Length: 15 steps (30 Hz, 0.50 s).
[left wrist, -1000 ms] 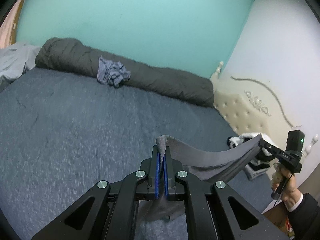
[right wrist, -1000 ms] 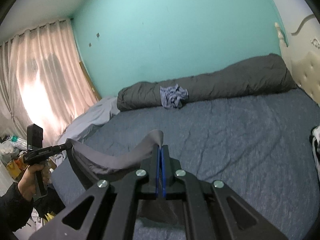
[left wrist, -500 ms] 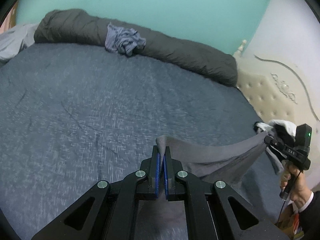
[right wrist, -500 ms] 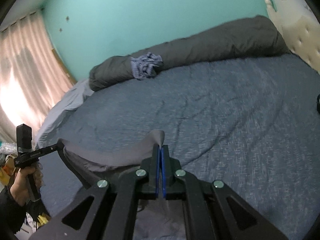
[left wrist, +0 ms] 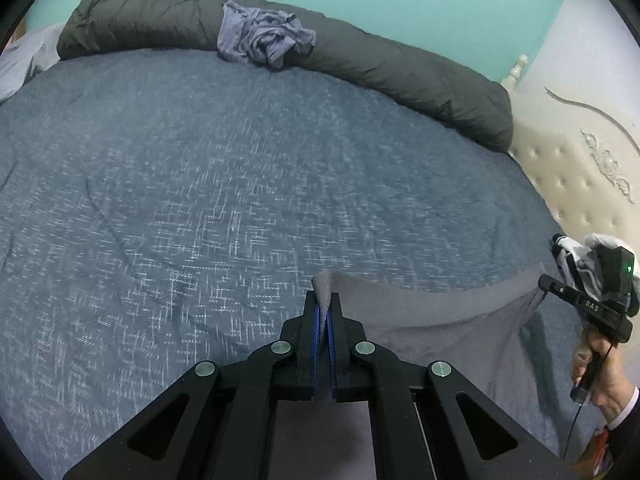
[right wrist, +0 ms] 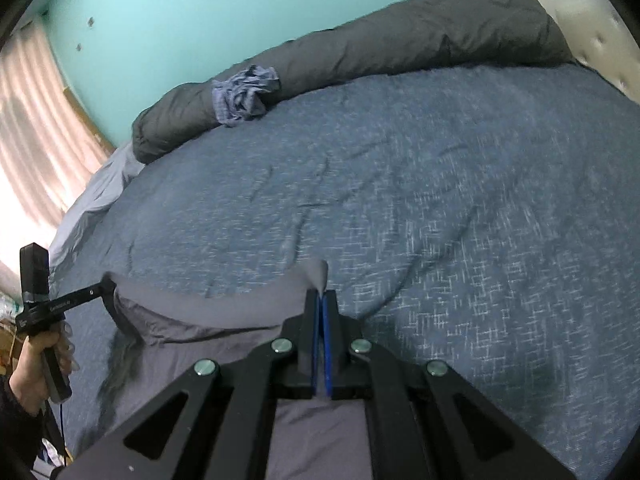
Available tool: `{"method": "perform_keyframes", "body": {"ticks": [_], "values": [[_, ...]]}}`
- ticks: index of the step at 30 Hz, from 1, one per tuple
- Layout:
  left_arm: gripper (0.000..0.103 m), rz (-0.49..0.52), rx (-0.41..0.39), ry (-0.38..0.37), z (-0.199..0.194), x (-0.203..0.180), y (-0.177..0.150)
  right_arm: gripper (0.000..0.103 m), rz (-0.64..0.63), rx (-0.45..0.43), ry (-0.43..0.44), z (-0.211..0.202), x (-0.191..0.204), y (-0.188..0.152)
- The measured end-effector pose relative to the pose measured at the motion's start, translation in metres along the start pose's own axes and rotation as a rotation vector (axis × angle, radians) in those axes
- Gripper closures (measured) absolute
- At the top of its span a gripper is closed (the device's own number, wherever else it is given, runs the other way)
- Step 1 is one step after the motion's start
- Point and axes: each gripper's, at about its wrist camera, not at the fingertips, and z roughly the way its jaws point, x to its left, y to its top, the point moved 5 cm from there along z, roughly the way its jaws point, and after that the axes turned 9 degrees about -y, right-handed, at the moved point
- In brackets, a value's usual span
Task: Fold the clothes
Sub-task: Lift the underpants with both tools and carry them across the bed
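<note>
Both the left gripper (left wrist: pixel 325 307) and right gripper (right wrist: pixel 321 295) are clamped tight on the plain grey cloth garment (left wrist: pixel 436 312), stretched above the blue woven bedspread (left wrist: pixel 224 184); beyond it, a crumpled lilac-grey garment (left wrist: pixel 262 38) sits against the rolled dark grey duvet (left wrist: pixel 400 68).

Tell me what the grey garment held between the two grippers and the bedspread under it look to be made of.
Grey garment: thin, matte knit, probably jersey; it sags and drapes softly.
Bedspread: heavier woven fabric, blue with white crosshatch flecks, dull finish; fibre unclear.

Grey garment (left wrist: pixel 432 312) stretched by two corners above blue bedspread, sagging mid-span; crumpled blue-grey cloth (left wrist: pixel 264 40) against far rolled duvet
</note>
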Motion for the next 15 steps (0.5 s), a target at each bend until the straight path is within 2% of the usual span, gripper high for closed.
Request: {"method": "perform_keyframes", "body": {"ticks": [3, 8, 15], "values": [[0.1, -0.003, 0.019, 0.004, 0.01, 0.006, -0.001, 0.102, 0.008, 0.014, -0.007, 0.013, -0.004, -0.002], [0.1, -0.001, 0.072, 0.029, 0.033, 0.017, -0.008, 0.102, -0.021, 0.084, -0.044, 0.037, -0.005, -0.011], [0.098, -0.035, 0.075, 0.037, 0.042, 0.029, -0.008, 0.1, 0.03, 0.105, -0.066, 0.052, -0.016, -0.011]]}}
